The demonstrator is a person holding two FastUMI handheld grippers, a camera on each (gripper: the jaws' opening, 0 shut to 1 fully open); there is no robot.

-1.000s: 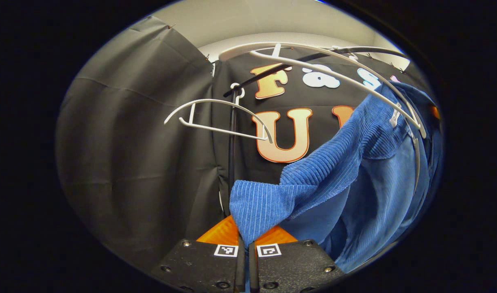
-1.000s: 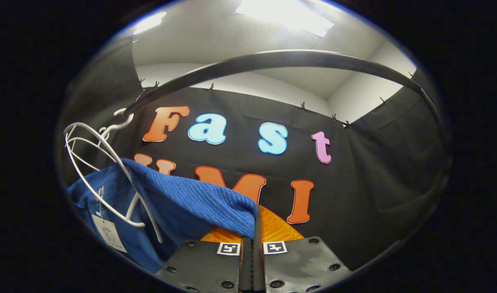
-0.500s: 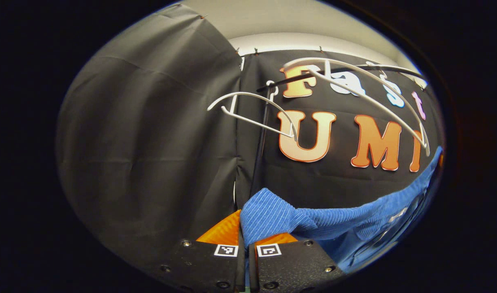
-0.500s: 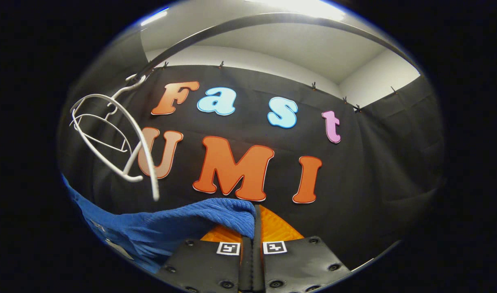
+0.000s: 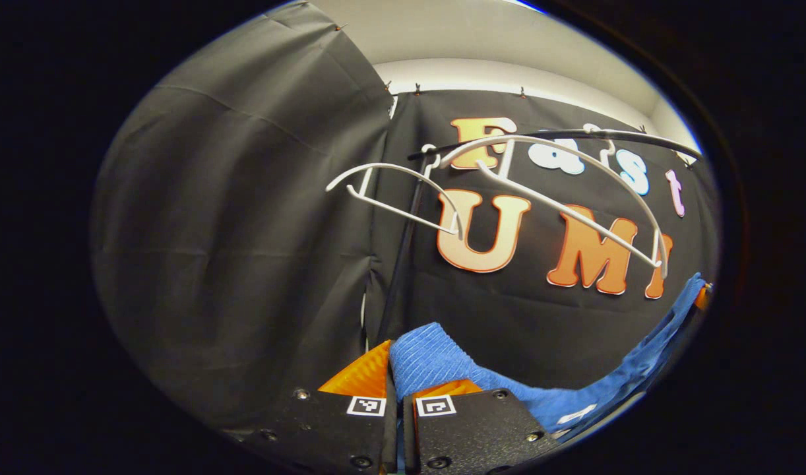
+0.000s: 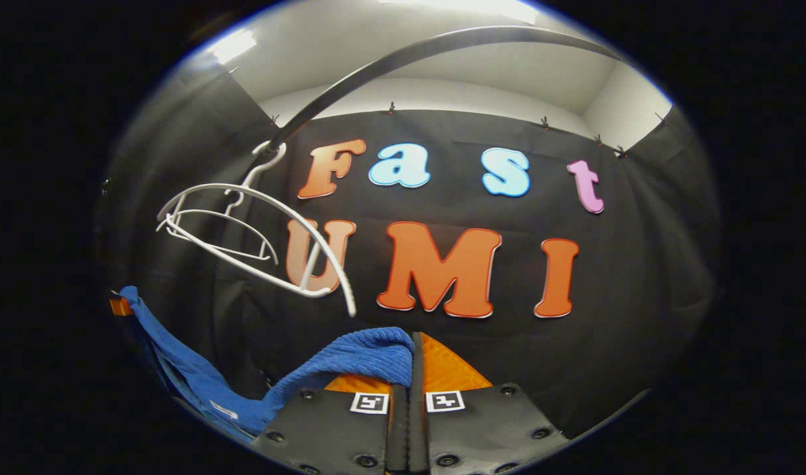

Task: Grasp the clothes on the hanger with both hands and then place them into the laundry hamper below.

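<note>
A blue ribbed garment (image 5: 442,363) hangs off the hangers, stretched between both grippers. My left gripper (image 5: 399,369) is shut on one end of it; the cloth sags away to the right toward the other gripper (image 5: 703,297) at the edge. In the right gripper view my right gripper (image 6: 413,359) is shut on the garment's (image 6: 363,353) other end, and the cloth droops left to the other gripper (image 6: 121,305). Two bare white hangers (image 5: 561,204) (image 6: 258,231) hang on the dark rail (image 6: 442,46) above the garment. The hamper is out of sight.
The dark rail (image 5: 574,136) runs across above, held by a black upright pole (image 5: 403,257) near the corner of the booth's black cloth wall. A smaller white hanger (image 5: 396,191) hangs beside the pole.
The garment has slid off the near white hanger and dropped below it. Both grippers have come down and back, keeping their hold; the hangers now sit bare and higher in both views.
</note>
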